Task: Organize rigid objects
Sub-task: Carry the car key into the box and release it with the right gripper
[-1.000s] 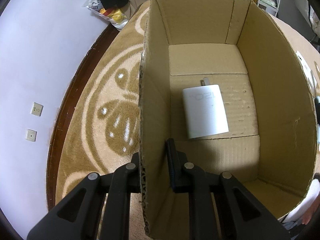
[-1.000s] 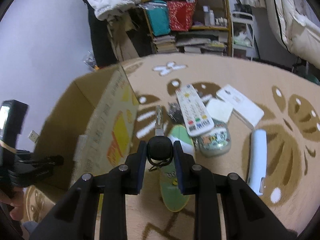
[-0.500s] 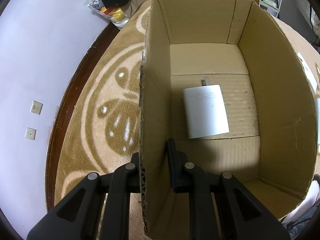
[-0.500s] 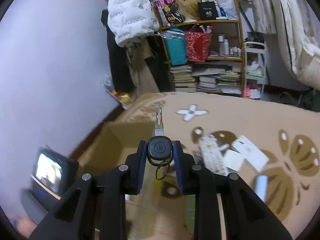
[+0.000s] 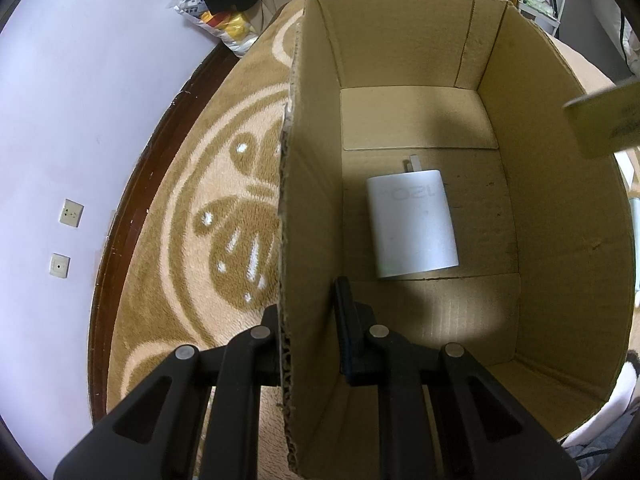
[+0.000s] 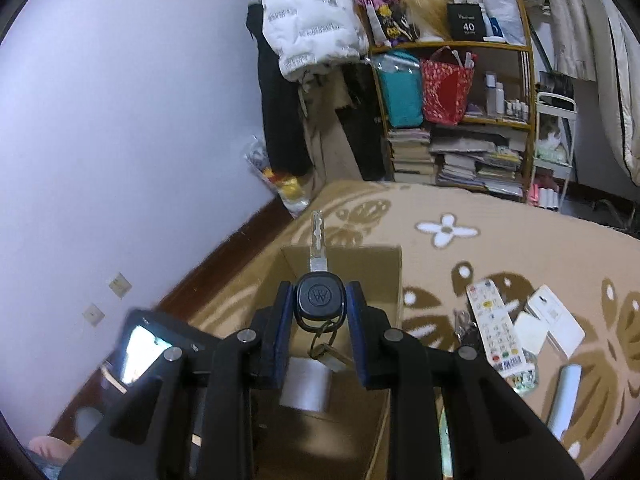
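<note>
The left hand-held gripper (image 5: 308, 336) is clamped on the near wall of the cardboard box (image 5: 552, 208), one finger outside and one inside. Ahead of it, on the box floor, lies a white charger (image 5: 412, 224), already packed. The right hand-held gripper (image 6: 320, 314) is closed on a black car key (image 6: 320, 298), held above the open box, blade pointing forward. To its right, on the carpet (image 6: 500, 248), a remote control (image 6: 494, 326), white cards and a pale tube remain unsorted. The box's near corner is cut off.
</note>
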Tool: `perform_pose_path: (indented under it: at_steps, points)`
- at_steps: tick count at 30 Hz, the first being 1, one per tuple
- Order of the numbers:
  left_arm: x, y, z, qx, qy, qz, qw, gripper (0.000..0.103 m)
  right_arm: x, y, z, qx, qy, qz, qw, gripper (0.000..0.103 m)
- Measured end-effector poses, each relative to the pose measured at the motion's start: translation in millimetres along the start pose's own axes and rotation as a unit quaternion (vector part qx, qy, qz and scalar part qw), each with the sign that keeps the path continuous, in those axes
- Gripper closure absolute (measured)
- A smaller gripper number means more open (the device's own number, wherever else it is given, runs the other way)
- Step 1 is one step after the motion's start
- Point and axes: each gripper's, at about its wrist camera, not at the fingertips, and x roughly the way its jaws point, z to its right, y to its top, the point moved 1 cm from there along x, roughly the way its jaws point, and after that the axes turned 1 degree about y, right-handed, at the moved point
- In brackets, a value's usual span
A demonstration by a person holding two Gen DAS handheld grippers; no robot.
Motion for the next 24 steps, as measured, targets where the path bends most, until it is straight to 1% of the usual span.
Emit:
perform_pose_path:
  at_steps: [2, 9, 13, 14, 15, 17, 18, 20, 22, 24]
  points:
    - [1, 0, 0, 0.001, 0.0, 0.0, 1.0, 0.087, 4, -7, 0, -0.005, -0.01, -0.005, 1.0, 0.075]
    - [0, -1, 2, 0.007, 0.002, 0.002, 1.0, 0.087, 19, -27, 14, 0.008, -0.016, -0.035, 0.999, 0.075]
    - [1, 0, 1, 0.004, 0.0, 0.0, 1.0, 0.087, 16, -25, 17, 0.001, -0.013, -0.041, 0.999, 0.075]
    - [1, 0, 2, 0.005, 0.003, 0.001, 1.0, 0.086, 14, -22, 19, -0.002, -0.018, -0.041, 0.999, 0.072]
    - [1, 0, 2, 0.007, 0.005, 0.0, 1.0, 0.086, 14, -20, 21, -0.002, -0.022, -0.041, 0.999, 0.068]
    - [0, 1, 3, 0.009, 0.006, 0.001, 0.9999, 0.086, 10, -17, 29, 0.006, -0.031, -0.036, 0.999, 0.045]
    - [-1, 1, 3, 0.009, 0.006, 0.001, 0.9999, 0.086, 7, -16, 34, 0.011, -0.037, -0.032, 0.999, 0.04]
    - [-1, 1, 3, 0.008, 0.006, 0.001, 1.0, 0.086, 3, -14, 48, 0.027, -0.052, -0.03, 0.998, 0.016]
    - [-1, 1, 4, 0.009, 0.006, 0.0, 0.9999, 0.086, 2, -14, 59, 0.037, -0.068, -0.031, 0.997, 0.007]
    - [-1, 1, 5, 0.01, 0.007, 0.0, 0.9999, 0.086, 2, -17, 72, 0.046, -0.084, -0.036, 0.995, 0.005]
